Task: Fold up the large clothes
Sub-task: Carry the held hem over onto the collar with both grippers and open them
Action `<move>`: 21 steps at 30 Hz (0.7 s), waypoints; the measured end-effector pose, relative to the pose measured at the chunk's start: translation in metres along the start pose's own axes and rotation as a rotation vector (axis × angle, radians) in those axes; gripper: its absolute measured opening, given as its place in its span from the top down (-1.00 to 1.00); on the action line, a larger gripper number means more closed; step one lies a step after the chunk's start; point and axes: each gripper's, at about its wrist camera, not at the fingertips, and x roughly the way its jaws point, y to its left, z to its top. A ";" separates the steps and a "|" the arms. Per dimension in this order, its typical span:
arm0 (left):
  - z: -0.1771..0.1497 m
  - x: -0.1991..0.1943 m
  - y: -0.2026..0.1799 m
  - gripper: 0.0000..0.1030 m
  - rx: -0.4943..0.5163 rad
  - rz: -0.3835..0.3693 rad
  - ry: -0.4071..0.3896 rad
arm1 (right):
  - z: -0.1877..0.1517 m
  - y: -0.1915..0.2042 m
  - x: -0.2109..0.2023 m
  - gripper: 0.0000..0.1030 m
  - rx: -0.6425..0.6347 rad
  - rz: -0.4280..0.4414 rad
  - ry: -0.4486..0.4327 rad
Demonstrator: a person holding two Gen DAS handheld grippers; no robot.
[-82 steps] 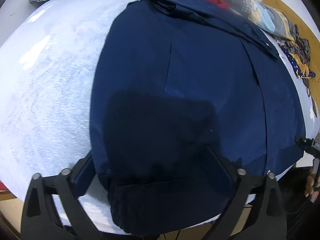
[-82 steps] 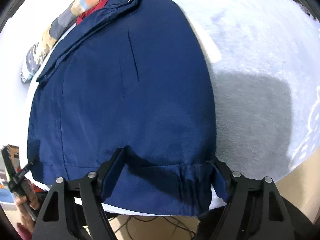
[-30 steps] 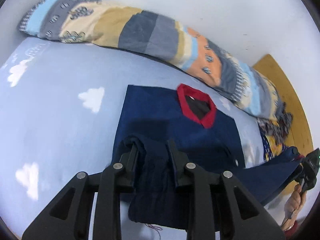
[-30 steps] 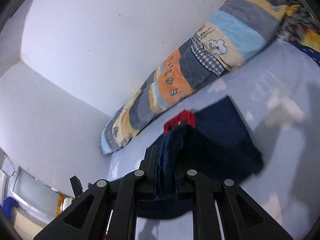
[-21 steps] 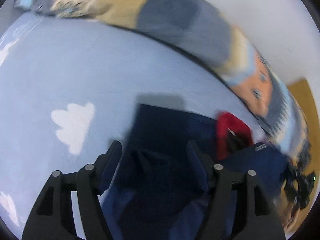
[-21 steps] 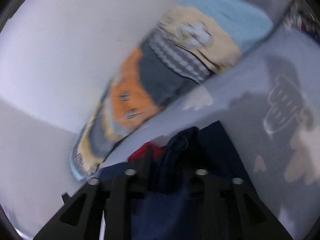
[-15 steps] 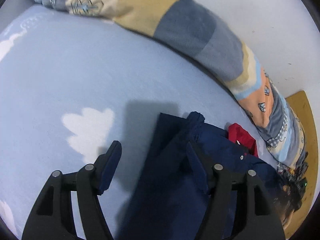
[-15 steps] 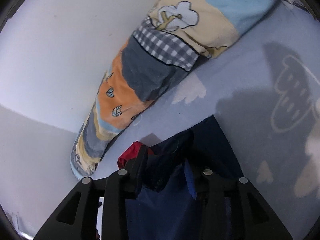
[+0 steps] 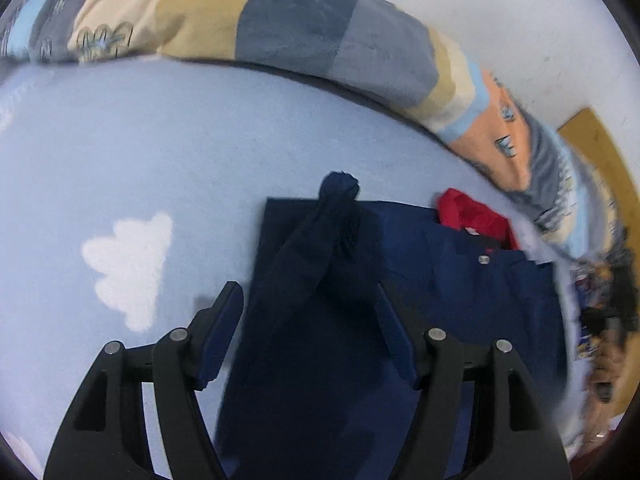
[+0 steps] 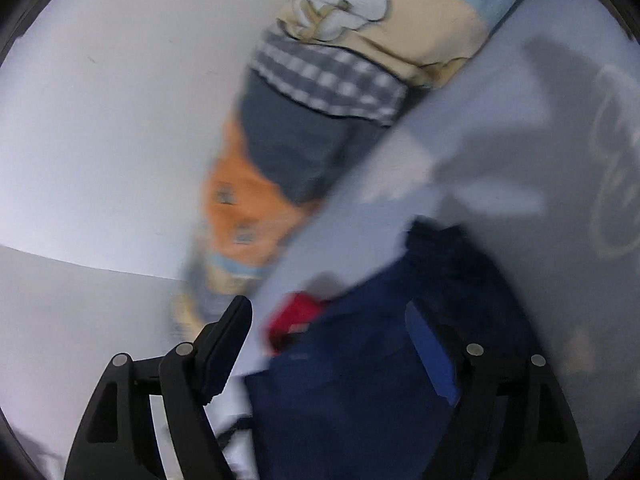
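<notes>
Light blue bedsheet (image 9: 168,152) with white cloud prints (image 9: 128,264) covers the bed. Long patchwork bolster (image 9: 304,36) in beige, grey, orange and pale blue lies along the white wall (image 9: 500,16). Wooden panel (image 9: 596,148) at far right. Patterned fabric (image 9: 600,276) beside it, blurred.

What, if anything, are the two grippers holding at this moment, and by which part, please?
Nothing is held. The left gripper and right gripper both stand open, the right's jaws having just opened, over the navy garment on the bed.

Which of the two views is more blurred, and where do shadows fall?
Right wrist view: strong motion blur over the patchwork quilt and navy garment; grey shadows on the sheet. Left wrist view: mostly sharp, right edge smeared; shadow darkens the garment's lower part.
</notes>
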 end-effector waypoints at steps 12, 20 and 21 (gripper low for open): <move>-0.001 0.040 0.017 -0.34 -0.008 0.347 -0.041 | -0.112 0.041 -0.002 -0.46 -0.492 -0.046 0.215; -0.023 -0.043 0.005 -0.33 -0.007 0.222 -0.190 | -0.118 -0.037 0.020 1.00 -0.488 -0.317 0.248; -0.033 -0.056 -0.001 -0.33 0.013 0.172 -0.192 | -0.108 -0.047 0.009 1.00 -0.430 -0.312 0.211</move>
